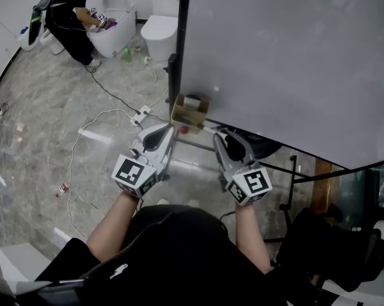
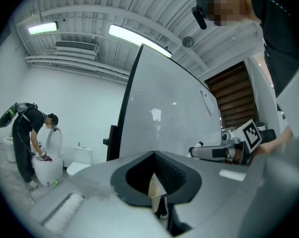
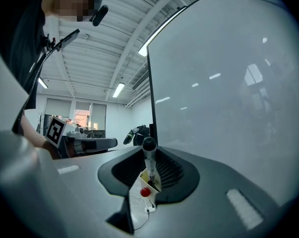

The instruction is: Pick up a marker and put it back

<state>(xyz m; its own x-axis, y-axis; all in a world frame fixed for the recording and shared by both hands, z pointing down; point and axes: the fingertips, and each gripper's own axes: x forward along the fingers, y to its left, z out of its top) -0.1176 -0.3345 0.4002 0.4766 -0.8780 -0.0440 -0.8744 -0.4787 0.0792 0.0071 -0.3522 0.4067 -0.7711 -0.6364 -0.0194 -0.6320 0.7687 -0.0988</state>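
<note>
A marker (image 3: 149, 158) with a black cap stands upright between the tips of my right gripper (image 3: 149, 150), which is shut on it. In the head view that gripper (image 1: 220, 136) points level at the foot of the big whiteboard (image 1: 287, 56). Just beyond it an open cardboard box (image 1: 189, 111) sits on the floor, with a small red thing (image 1: 184, 130) beside it. The right gripper view shows the box (image 3: 153, 180) past the jaws. My left gripper (image 1: 167, 130) is beside the right one, its tips (image 2: 154, 155) together and nothing between them.
The whiteboard's black frame post (image 1: 179, 50) stands just behind the box. White cables and a power strip (image 1: 139, 115) lie on the marble floor at left. A person (image 1: 69, 18) crouches at a toilet (image 1: 112, 32) far back. An office chair (image 1: 344, 254) is at lower right.
</note>
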